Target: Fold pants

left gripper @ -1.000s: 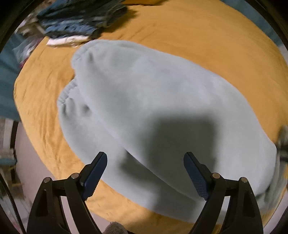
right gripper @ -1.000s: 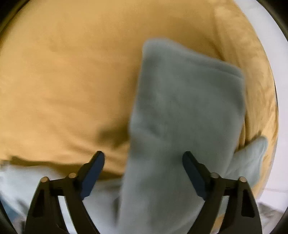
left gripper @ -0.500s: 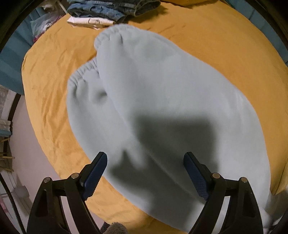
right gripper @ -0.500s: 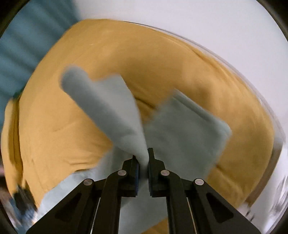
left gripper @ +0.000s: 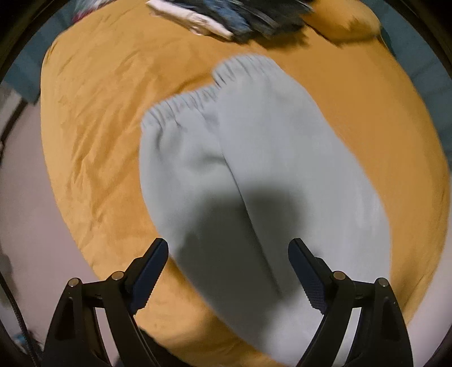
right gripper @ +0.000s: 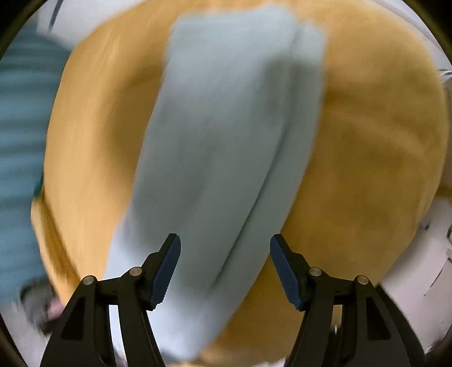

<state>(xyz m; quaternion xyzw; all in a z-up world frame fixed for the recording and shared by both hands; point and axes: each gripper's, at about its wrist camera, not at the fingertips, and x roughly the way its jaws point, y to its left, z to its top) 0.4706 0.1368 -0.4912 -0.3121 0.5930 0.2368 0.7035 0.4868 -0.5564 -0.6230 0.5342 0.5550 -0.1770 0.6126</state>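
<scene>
Mustard bedsheet (left gripper: pixel 93 135), motion-blurred pants (right gripper: pixel 220 135), cuffs cropped

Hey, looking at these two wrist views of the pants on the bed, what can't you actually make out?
- Pants, left wrist view: the near end runs off the bottom edge; the middle lies in shadow.
- Pile of clothes, left wrist view: blurred and cut by the top edge; the items are unclear.
- Pants, right wrist view: motion blur smears the edges and the far end.
- Dark thing, right wrist view: too blurred to identify.
</scene>
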